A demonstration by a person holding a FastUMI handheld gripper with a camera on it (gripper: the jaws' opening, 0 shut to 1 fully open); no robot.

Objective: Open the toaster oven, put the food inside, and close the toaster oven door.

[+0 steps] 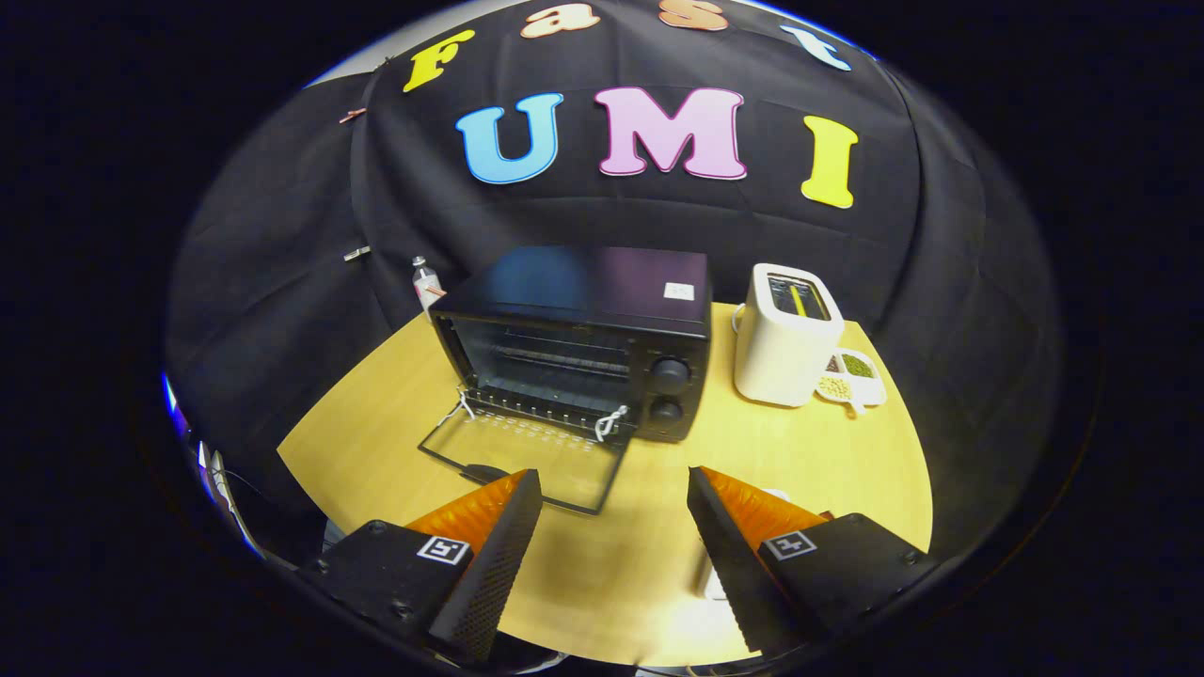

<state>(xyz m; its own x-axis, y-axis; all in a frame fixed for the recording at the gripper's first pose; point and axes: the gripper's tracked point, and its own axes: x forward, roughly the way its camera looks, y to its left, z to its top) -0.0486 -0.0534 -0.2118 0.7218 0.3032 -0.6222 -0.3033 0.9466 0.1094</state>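
Observation:
A black toaster oven [588, 329] stands on the wooden table [809, 461] beyond my fingers. Its glass door [527, 456] lies folded down flat toward me, so the wire rack inside shows. Two round knobs [670, 374] sit on the oven's right side. My gripper [613, 489] hovers above the table just in front of the open door, open, with nothing between its fingers. The left finger [499, 555] overlaps the door's near edge. A small white thing [712, 578] lies on the table, mostly hidden behind the right finger [729, 555]; I cannot tell what it is.
A white pop-up toaster [785, 334] stands to the right of the oven, with a small white divided dish [851, 376] of green and yellow bits beside it. A small bottle [425, 280] stands behind the oven's left corner. Bare tabletop lies between my fingers.

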